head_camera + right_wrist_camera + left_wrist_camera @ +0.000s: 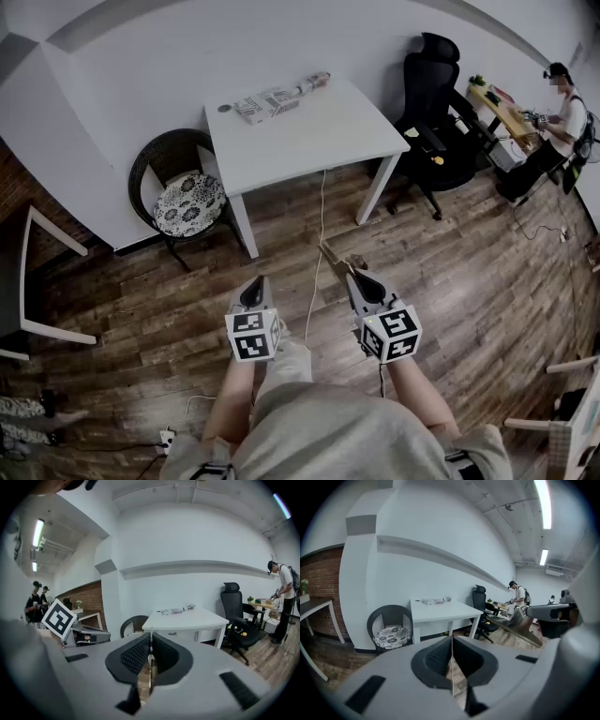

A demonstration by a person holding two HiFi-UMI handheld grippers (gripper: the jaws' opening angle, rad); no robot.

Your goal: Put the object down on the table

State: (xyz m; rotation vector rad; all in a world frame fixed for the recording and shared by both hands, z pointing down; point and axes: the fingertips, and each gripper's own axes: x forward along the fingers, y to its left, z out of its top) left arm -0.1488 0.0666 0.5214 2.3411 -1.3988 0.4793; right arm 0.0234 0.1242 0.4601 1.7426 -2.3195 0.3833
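Standing figure, seen from above, well back from the white table (309,131) across the wooden floor (469,281). Right gripper (351,272): jaws clenched on a thin flat strip (331,251), brownish and seen edge-on in its own view; from the left gripper view it juts forward as a flat slat. What it is made of cannot be told. Left gripper (255,287): jaws pressed together, nothing visible between them. On the table's far edge lie a few small packages (272,101); a wicker chair (178,187) stands just beside it.

Progress, as judged from here: none of the placing is done. The strip is held in the air, far from the tabletop, so the approach, the lowering and the release all remain.
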